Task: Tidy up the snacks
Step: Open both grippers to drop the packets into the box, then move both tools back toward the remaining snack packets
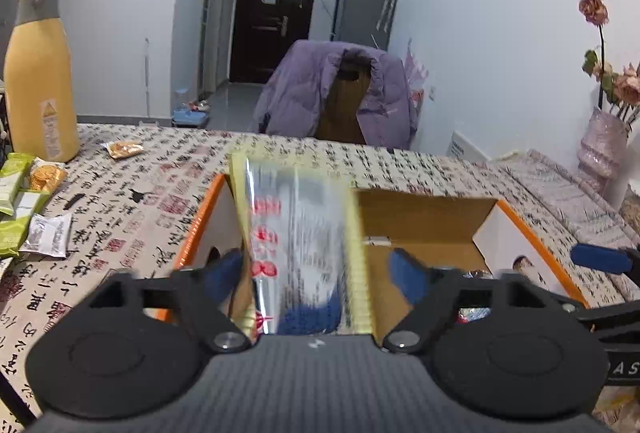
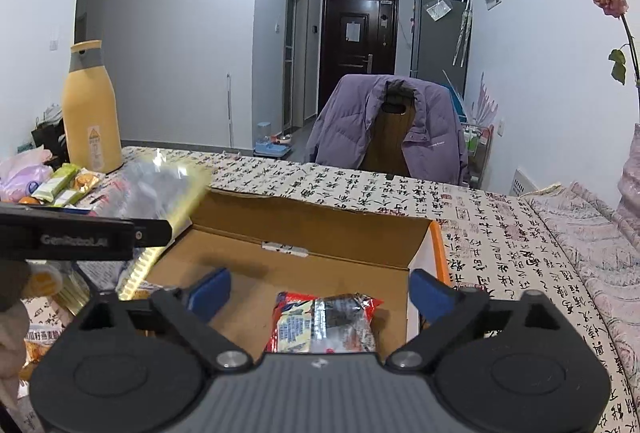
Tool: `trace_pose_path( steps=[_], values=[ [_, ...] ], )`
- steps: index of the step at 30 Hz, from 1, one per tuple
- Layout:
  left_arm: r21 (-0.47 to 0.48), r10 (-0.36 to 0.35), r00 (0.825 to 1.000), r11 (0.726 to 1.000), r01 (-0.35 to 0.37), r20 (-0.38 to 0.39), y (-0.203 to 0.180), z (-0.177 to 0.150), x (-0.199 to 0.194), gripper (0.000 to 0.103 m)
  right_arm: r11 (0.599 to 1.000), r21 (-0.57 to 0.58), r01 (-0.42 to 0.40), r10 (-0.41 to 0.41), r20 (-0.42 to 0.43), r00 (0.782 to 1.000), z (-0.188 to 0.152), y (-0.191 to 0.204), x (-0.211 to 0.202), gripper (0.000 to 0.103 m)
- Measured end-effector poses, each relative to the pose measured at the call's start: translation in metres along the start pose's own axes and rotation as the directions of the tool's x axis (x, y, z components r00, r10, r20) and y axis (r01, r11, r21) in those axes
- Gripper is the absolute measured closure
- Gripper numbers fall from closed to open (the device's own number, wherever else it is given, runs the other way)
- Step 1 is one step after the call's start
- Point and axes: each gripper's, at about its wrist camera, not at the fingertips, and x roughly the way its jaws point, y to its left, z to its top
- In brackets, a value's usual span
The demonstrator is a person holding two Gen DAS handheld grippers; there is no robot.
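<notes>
Dropping stage, by the look of it: left tool (image 1: pixel 316 275) has its jaws wide, and the yellow-edged snack bag (image 1: pixel 296 233) stands blurred between the blue pads without either one pressing it, over the left end of the cardboard box (image 1: pixel 424 217). Right tool (image 2: pixel 320 293) is wide too, holding nothing, with a red snack packet (image 2: pixel 326 325) lying on the box floor just ahead of it. More snacks (image 1: pixel 24 201) wait on the worktop (image 1: pixel 140 193) beside the yellow bottle (image 1: pixel 38 73), well apart from the box. Risks: the bag is tall and could catch on the orange rim (image 1: pixel 200 221) and tip outside. The two tools sit close together, so they could clash on exit.
</notes>
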Motion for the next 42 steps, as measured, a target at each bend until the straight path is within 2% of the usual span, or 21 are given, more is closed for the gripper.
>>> trace_pose_path(
  steps=[1, 8, 20, 31, 42],
  values=[
    [-0.004, 0.008, 1.000, 1.000, -0.008, 0.017, 0.000, 0.001, -0.002, 0.000, 1.000, 0.004, -0.002, 0.002, 0.003, 1.000, -0.001, -0.001, -0.001, 0.000],
    [-0.009, 0.016, 0.999, 1.000, -0.016, 0.041, -0.005, 0.011, -0.013, 0.000, 1.000, 0.010, 0.020, -0.020, 0.008, 1.000, 0.004, -0.004, -0.008, 0.000],
    [-0.003, 0.010, 0.996, 1.000, -0.009, 0.090, -0.006, 0.013, -0.069, 0.000, 0.999, -0.010, 0.049, -0.048, 0.063, 0.997, 0.011, 0.007, -0.063, 0.000],
    [0.016, 0.007, 0.994, 1.000, -0.009, 0.110, 0.002, -0.013, -0.128, 0.000, 0.999, 0.010, 0.037, -0.038, 0.080, 0.996, -0.018, 0.024, -0.118, 0.000],
    [0.023, -0.006, 0.994, 1.000, 0.004, 0.108, 0.016, -0.057, -0.169, 0.000, 0.998, 0.045, 0.038, -0.041, 0.073, 0.996, -0.058, 0.038, -0.157, 0.000]
  ],
)
